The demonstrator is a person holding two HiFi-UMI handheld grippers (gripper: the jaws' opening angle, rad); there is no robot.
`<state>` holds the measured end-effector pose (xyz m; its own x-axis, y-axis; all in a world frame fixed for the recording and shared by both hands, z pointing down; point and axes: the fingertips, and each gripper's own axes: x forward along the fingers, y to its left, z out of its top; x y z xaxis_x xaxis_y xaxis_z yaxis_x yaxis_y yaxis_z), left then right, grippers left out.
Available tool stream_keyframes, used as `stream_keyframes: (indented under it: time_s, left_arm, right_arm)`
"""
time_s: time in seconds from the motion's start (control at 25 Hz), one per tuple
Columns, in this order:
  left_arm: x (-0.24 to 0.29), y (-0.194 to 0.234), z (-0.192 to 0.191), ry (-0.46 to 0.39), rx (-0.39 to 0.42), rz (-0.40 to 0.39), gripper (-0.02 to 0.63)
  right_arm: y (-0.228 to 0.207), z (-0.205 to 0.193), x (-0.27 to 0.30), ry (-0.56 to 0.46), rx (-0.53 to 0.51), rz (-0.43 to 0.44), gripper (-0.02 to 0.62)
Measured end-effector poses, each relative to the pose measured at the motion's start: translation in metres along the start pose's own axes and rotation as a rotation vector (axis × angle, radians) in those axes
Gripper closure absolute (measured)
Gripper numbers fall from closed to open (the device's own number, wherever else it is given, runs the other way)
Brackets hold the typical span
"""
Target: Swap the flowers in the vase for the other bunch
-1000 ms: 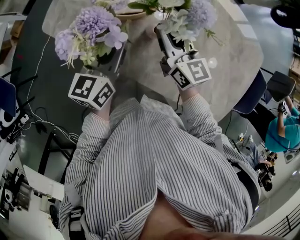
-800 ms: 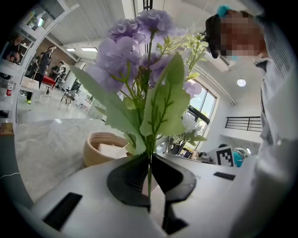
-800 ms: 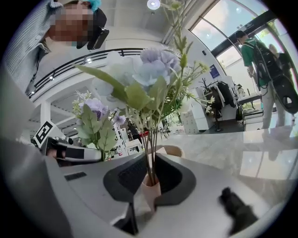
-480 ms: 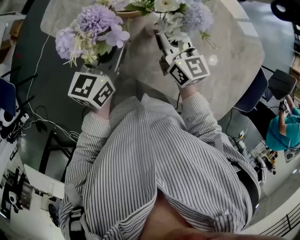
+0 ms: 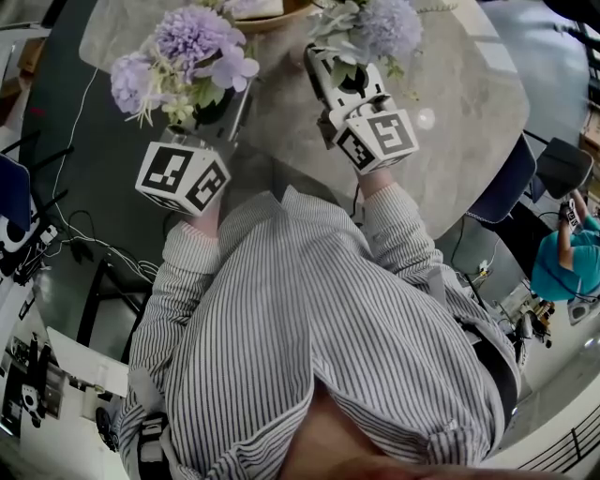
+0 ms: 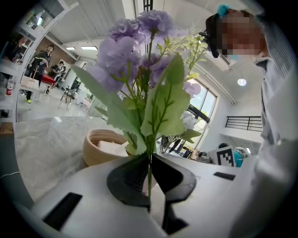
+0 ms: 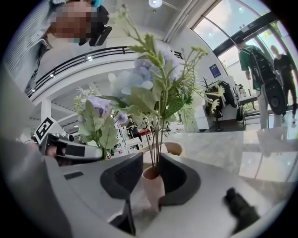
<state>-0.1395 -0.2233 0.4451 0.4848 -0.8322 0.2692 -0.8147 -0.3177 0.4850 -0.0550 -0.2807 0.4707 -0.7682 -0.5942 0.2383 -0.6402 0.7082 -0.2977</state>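
Observation:
My left gripper (image 6: 150, 162) is shut on the thin green stems of a purple flower bunch (image 6: 135, 51), which it holds upright over the table's near left edge (image 5: 183, 56). A second bunch of pale blue and white flowers (image 7: 149, 88) stands with its stems in a small pink vase (image 7: 153, 188). The vase sits between the jaws of my right gripper (image 7: 151, 172), which have just been opening and stand apart from the stems. In the head view this bunch (image 5: 370, 28) hides the vase, just beyond the right gripper (image 5: 330, 64).
A light wooden bowl (image 6: 100, 146) sits on the marble table (image 5: 469, 94) beyond the flowers, at the head view's top edge (image 5: 267, 14). Chairs and another person are on the floor to the right (image 5: 562, 253). Cables lie on the dark floor at left.
The right gripper's jaws have spread apart and let go of the pale bunch's stems. That bunch has shifted slightly toward the far side of the table. The left gripper has kept still.

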Motion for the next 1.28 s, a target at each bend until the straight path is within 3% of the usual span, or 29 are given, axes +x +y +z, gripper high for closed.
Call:
stream_keyframes:
  time_s: [0.48,1.0,1.28]
  left_arm:
    - [-0.007,-0.004,0.006,-0.008,0.021,-0.009,0.572]
    - [-0.030,-0.013,0.008,-0.022,0.042,-0.018,0.572]
    - [-0.039,-0.022,0.014,-0.030,0.067,-0.042,0.572]
  right_arm:
    - [0.005,-0.001,-0.006,-0.001,0.039,-0.015,0.440]
    - [0.013,-0.008,-0.014,0.009,0.081,-0.036,0.425]
    - [0.027,0.011,-0.036,-0.047,0.079,-0.049,0.426]
